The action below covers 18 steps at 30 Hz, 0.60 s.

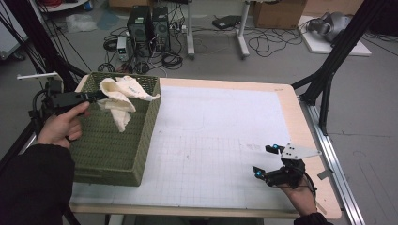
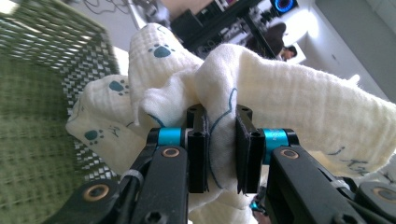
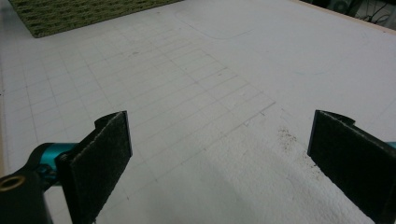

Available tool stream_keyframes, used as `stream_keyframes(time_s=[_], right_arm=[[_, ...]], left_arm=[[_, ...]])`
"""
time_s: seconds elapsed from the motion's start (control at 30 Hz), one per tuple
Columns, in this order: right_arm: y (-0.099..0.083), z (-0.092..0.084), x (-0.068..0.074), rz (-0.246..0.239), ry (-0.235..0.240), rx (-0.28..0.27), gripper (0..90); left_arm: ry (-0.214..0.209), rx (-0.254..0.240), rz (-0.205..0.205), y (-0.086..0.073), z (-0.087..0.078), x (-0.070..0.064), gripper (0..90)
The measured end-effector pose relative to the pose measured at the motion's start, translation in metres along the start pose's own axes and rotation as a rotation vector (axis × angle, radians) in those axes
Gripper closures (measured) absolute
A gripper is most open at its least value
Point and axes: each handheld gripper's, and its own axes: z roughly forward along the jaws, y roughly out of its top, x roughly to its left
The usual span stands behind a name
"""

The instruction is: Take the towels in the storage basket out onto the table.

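1. No readable writing; the cream cloth (image 2: 289,100) carries teal paw prints and thin line drawings.
2. The left gripper (image 2: 219,140) pinches a fold of this crumpled cloth, holding it above the green woven basket (image 1: 110,154) at the table's left edge.
3. The right gripper (image 1: 264,161) hovers with jaws wide apart over the white gridded mat (image 1: 216,140), near right, with bare mat all around it.

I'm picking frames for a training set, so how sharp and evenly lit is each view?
High view: even, soft light, slightly grainy, the cloth readable. Left gripper view: cloth and pads sharp, the basket blurred, the background washed out at upper right. Right gripper view: the near pads soft, the table grid crisp, a faint shadow below.
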Motion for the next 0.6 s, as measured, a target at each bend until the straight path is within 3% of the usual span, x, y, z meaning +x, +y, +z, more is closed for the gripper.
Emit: stream_keyframes(time_s=[0.6], right_arm=[[0.003,0.001,-0.002,-0.007,0.001,-0.016,5.4]], left_arm=[[-0.059,0.076,0.074,-0.014,0.058,-0.049,77.5]])
